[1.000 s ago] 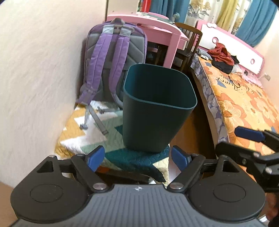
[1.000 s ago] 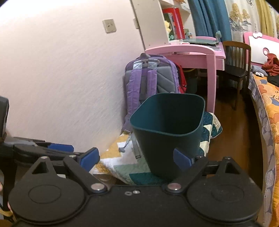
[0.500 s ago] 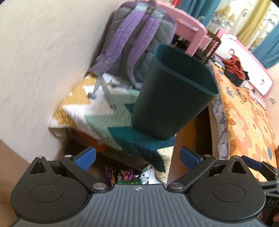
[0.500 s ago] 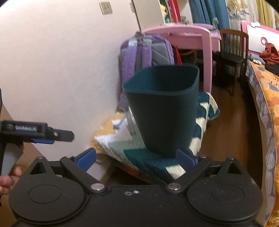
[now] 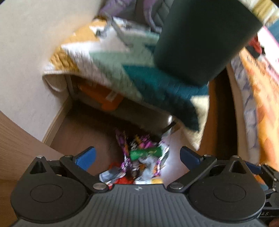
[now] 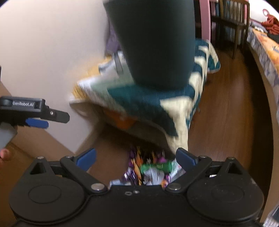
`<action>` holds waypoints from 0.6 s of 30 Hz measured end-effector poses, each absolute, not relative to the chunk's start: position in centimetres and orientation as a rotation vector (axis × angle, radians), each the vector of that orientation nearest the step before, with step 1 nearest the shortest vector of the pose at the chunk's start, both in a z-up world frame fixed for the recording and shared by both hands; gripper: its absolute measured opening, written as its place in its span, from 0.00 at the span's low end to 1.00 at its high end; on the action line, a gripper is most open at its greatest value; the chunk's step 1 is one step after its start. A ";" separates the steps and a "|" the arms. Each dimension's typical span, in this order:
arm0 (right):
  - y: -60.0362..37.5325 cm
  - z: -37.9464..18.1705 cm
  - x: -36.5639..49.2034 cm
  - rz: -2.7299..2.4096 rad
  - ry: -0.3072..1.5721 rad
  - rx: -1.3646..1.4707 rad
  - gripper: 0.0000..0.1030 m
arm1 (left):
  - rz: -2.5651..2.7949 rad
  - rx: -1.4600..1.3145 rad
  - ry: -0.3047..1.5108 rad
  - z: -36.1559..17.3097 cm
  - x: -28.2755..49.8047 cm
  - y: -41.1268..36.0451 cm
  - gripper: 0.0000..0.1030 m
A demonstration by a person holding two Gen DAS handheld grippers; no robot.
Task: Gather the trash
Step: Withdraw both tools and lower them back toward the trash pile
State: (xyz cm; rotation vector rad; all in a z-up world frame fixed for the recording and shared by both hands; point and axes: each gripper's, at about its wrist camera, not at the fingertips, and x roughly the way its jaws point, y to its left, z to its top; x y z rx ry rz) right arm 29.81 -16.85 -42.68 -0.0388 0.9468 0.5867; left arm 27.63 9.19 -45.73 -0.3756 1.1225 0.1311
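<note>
Lying on the brown wood floor (image 6: 225, 122) is a small heap of trash (image 5: 139, 158): shiny purple, orange and green snack wrappers mixed with crumpled white paper. The picture is blurry, so the pieces may be more than wrappers and paper. The heap sits just in front of a low seat covered by a quilt (image 5: 132, 69) with teal, white and yellow zigzags. A dark green trash bin (image 6: 155, 40) stands on top of that quilt, above the heap. An orange thing (image 5: 102, 97) is tucked under the seat. A purple backpack (image 5: 139, 10) leans by the cream wall behind the bin.

The left gripper (image 5: 137, 155) points down at the heap with its blue-tipped fingers (image 5: 86, 156) spread wide, holding nothing. The right gripper (image 6: 136, 157) is beside it, fingers also wide apart and empty, right over the wrappers.
</note>
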 end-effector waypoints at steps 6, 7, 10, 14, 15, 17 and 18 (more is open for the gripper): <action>-16.4 -52.1 28.9 0.591 1.034 -0.097 0.93 | 0.158 -0.240 1.213 -55.1 27.0 7.7 1.00; -16.4 -53.5 28.7 0.595 1.047 -0.106 0.93 | 0.165 -0.220 1.230 -56.7 26.8 7.5 1.00; -15.7 -58.5 27.8 0.623 1.095 -0.146 0.88 | 0.174 -0.199 1.272 -61.2 26.4 7.3 1.00; -14.1 -64.4 26.6 0.661 1.173 -0.204 0.75 | 0.179 -0.183 1.305 -66.3 25.9 7.2 1.00; -13.6 -65.7 26.5 0.669 1.190 -0.215 0.75 | 0.179 -0.169 1.312 -67.4 25.9 7.2 1.00; -13.0 -68.0 26.1 0.685 1.214 -0.226 0.75 | 0.164 -0.158 1.325 -69.3 26.2 7.2 1.00; -12.8 -68.6 25.9 0.694 1.222 -0.231 0.75 | 0.155 -0.144 1.333 -70.3 26.4 7.2 1.00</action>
